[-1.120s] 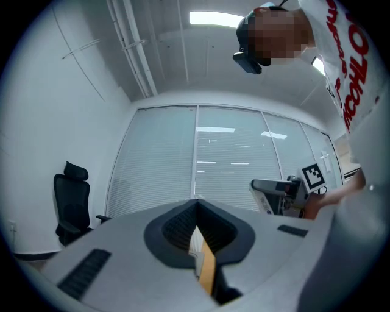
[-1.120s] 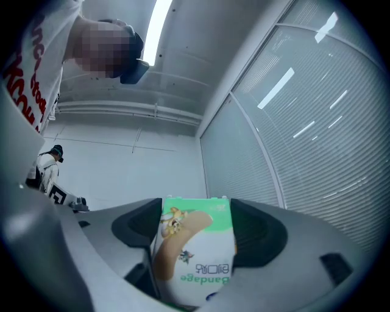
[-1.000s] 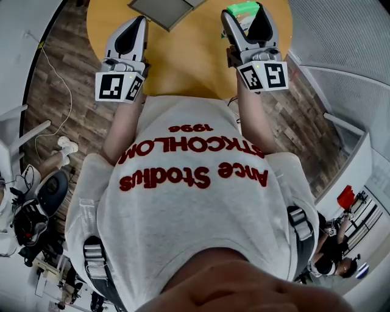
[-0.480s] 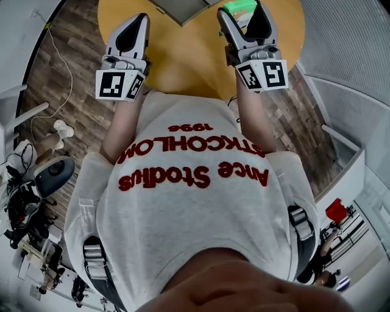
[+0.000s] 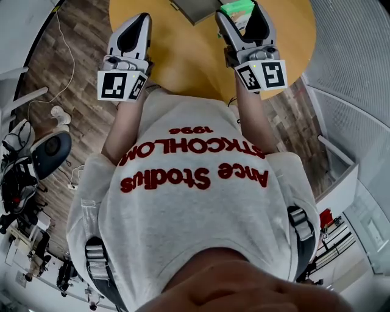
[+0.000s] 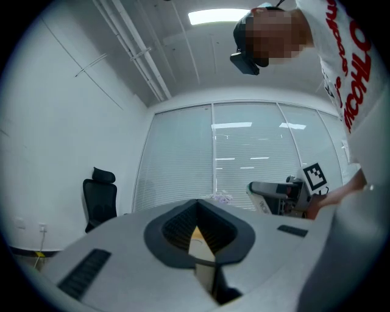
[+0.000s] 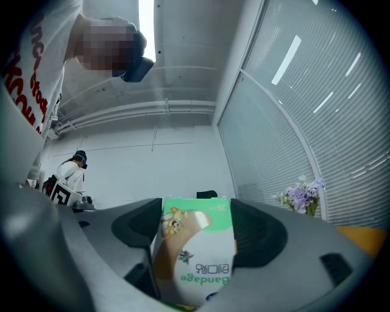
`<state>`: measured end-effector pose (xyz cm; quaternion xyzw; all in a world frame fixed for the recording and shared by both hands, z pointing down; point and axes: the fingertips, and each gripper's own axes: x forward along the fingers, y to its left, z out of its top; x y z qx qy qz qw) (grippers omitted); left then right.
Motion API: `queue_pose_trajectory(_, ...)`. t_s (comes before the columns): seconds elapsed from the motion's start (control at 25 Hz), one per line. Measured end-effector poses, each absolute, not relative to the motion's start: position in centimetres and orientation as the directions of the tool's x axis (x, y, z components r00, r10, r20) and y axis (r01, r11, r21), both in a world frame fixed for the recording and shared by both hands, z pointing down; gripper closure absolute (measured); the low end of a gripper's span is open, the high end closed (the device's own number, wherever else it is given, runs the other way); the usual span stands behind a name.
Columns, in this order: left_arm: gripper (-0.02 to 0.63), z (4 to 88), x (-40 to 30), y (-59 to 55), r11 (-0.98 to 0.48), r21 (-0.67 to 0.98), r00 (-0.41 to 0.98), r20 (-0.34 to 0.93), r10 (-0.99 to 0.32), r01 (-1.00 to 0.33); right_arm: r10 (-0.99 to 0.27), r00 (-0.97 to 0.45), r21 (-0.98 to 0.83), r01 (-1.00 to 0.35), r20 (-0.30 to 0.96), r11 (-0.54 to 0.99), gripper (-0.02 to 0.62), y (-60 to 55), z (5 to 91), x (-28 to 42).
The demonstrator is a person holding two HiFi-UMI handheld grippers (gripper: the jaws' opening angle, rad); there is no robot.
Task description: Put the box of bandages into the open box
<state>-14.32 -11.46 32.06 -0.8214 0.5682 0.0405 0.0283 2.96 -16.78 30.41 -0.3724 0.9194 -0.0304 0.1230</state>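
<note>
Seen from above, a person holds 2 grey grippers over a round yellow table [image 5: 183,58]. The right gripper [image 5: 240,10] clamps a green-and-white cardboard box of bandages [image 7: 196,256] between its jaws. The left gripper [image 6: 196,237] has its jaws pressed together — nothing between them. A flat grey open box [image 5: 194,7] lies on the table between the 2 grippers, cut off by the top edge.

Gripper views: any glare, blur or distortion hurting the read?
Right gripper view: strong fisheye, dark corners, ceiling light blown out, box of bandages sharp. Left gripper view: same vignette, even light, jaws in focus. Head view: bent edges, no obvious motion blur.
</note>
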Motion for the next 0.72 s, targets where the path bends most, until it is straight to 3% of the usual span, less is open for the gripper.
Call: queue_pose_trajectory(0.72,0.6,38.6,-17.0,-13.5,-0.296,0.102,0.297,-0.01,-0.955,-0.95,-0.642,-0.765,-0.308,-0.626,0.059,0.717,0.236,-21.6,42.6,-2.3)
